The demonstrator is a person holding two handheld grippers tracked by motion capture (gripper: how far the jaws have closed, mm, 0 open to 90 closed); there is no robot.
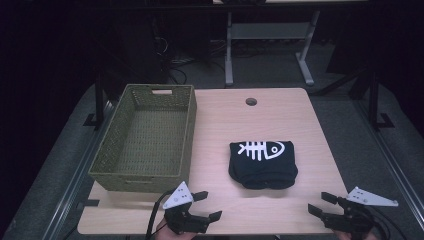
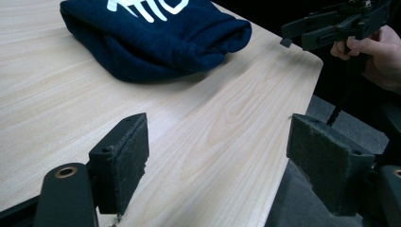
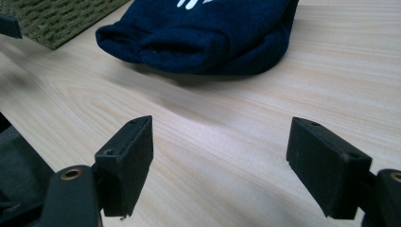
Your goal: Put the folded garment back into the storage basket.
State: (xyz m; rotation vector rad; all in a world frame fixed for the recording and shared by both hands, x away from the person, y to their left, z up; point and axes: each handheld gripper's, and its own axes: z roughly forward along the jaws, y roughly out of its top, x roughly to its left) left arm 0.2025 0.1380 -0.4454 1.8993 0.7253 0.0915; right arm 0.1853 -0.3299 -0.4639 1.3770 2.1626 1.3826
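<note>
Folded shirt (image 1: 263, 165) waits mid-counter; left gripper (image 1: 206, 206) and right gripper (image 1: 318, 202) hover released, empty — a one-layer pinch could unravel the fold.

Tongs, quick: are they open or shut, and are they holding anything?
Left tongs: open, holding nothing.
Right tongs: open, holding nothing.
</note>
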